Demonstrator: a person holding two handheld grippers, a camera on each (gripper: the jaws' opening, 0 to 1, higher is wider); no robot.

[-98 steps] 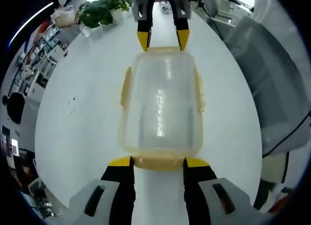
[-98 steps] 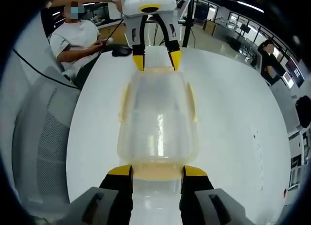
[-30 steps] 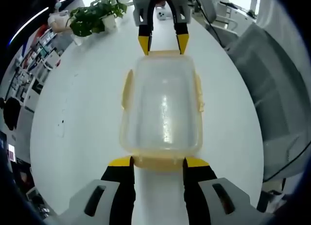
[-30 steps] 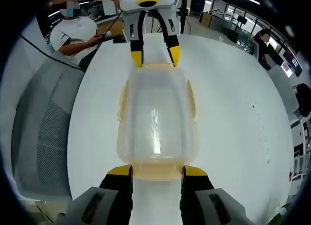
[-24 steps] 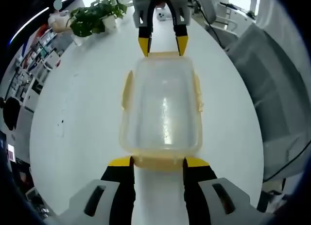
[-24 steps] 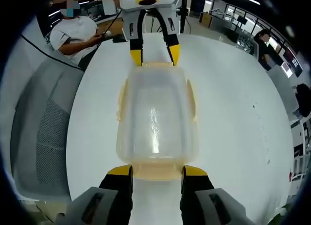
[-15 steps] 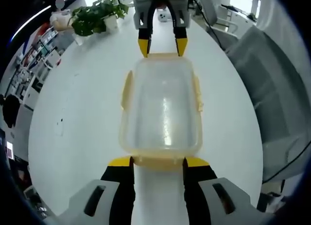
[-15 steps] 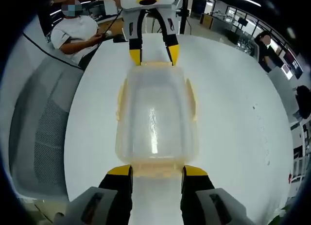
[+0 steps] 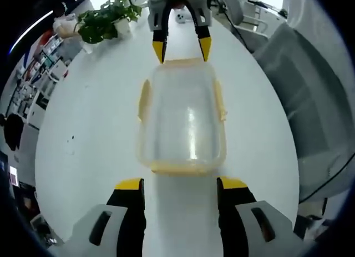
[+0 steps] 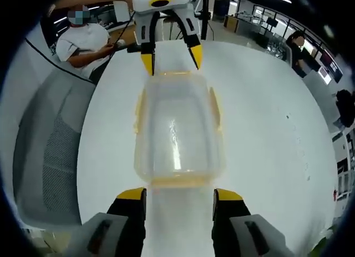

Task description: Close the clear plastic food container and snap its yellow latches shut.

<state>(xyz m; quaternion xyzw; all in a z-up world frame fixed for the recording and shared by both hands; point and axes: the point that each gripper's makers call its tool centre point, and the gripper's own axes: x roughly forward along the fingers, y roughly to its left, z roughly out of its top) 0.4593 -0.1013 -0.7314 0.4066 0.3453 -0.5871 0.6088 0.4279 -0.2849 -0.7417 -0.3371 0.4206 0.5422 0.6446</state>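
Observation:
The clear plastic food container (image 9: 180, 115) lies lidded on the white table (image 9: 83, 129), lengthwise between the two grippers. Yellow latches sit on its long sides (image 9: 144, 99) and on the near end (image 9: 180, 168). My left gripper (image 9: 181, 185) is open just short of that near end, with its jaws apart from the container. The right gripper (image 9: 181, 46) faces it at the far end. In the right gripper view the container (image 10: 176, 124) lies ahead of my open right gripper (image 10: 179, 193), with a small gap between them. The left gripper (image 10: 169, 54) stands open at the far end.
A potted plant (image 9: 105, 21) stands at the table's far left edge. A grey mesh chair (image 9: 310, 101) is beside the table; it is also in the right gripper view (image 10: 44, 151). A seated person (image 10: 83, 40) is beyond the table, another person (image 10: 302, 51) farther back.
Both grippers' jaws have spread wider and drawn back a little from the container's end latches. The container has stayed in place.

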